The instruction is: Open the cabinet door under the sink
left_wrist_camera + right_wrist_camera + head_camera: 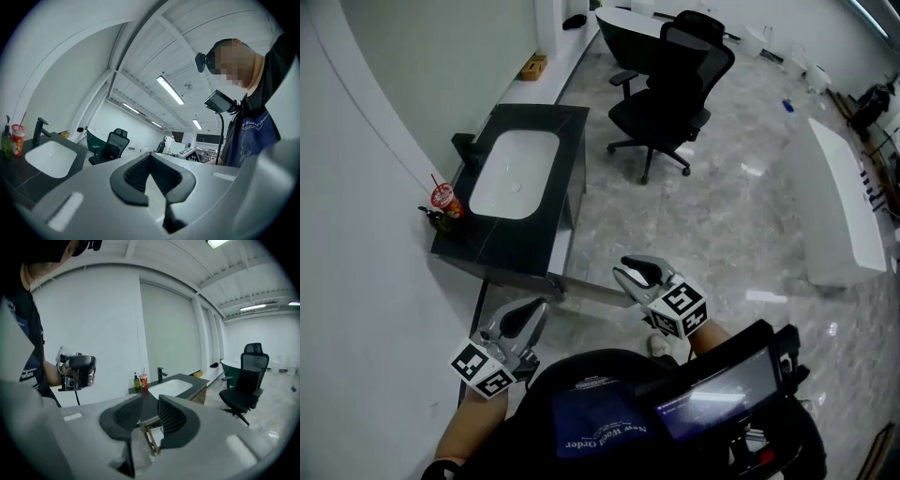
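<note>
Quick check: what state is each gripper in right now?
Left gripper: fingers together, holding nothing.
Right gripper: fingers slightly apart, holding nothing.

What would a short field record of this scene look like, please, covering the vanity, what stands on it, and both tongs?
Vanity: dark stone counter with white rectangular basin
Faucet: black tap on the basin's wall side
On counter: red cup with straw beside dark green bottle, near corner
Nearby: black mesh office chair on grey marble floor
Left tongs: shut, empty, clear of the vanity
Right tongs: slightly open, empty, clear of the vanity
Cabinet door: state unclear
</note>
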`<action>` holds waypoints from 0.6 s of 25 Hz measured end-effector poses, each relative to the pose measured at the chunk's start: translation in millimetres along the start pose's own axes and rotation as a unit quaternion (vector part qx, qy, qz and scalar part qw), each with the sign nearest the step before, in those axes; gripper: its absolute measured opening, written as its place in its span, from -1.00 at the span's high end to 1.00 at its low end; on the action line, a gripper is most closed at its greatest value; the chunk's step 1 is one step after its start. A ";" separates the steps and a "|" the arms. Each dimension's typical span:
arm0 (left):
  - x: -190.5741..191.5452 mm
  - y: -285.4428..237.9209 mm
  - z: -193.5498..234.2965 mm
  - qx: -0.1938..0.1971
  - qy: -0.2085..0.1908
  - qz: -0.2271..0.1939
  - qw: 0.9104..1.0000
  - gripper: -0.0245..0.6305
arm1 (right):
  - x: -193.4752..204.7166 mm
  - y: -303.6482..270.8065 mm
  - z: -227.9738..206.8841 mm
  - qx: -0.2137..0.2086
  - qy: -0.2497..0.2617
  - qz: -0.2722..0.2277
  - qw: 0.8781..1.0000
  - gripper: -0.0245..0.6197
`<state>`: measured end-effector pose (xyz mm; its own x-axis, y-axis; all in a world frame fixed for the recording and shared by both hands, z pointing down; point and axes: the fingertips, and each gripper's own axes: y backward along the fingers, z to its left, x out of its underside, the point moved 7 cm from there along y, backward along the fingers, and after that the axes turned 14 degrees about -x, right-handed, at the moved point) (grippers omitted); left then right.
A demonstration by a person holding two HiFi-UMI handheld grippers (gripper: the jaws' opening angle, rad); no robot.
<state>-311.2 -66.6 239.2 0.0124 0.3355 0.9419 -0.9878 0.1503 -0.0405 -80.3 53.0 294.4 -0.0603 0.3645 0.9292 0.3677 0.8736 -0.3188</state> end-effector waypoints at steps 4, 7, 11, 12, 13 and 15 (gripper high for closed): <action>-6.3 -28.7 -46.8 -0.027 -0.018 -0.017 0.999 0.93 | -21.0 42.9 -13.6 -0.058 0.037 -0.027 0.997 0.63; 4.5 -58.5 -86.0 -0.063 -0.014 -0.028 0.997 0.93 | -25.7 80.9 -40.4 -0.091 0.062 -0.023 0.994 0.73; 25.8 -104.9 -139.6 -0.099 0.008 -0.044 0.994 0.93 | -29.9 140.0 -85.2 -0.125 0.069 -0.037 0.989 0.92; 31.9 -115.6 -150.1 -0.103 0.009 -0.045 0.994 0.93 | -27.9 151.5 -93.6 -0.134 0.070 -0.040 0.988 0.92; 38.3 -124.4 -160.5 -0.106 0.010 -0.048 0.993 0.93 | -23.4 161.6 -99.9 -0.142 0.072 -0.040 0.986 0.92; 45.3 -140.1 -185.5 -0.111 0.011 -0.057 0.992 0.93 | -16.2 183.5 -111.2 -0.159 0.076 -0.032 0.984 0.92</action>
<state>-143.5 100.1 225.7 0.1275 0.3245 0.9373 -0.9215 0.3884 -0.0091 91.3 171.6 241.6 0.0383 0.2380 0.9705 0.6416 0.7387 -0.2065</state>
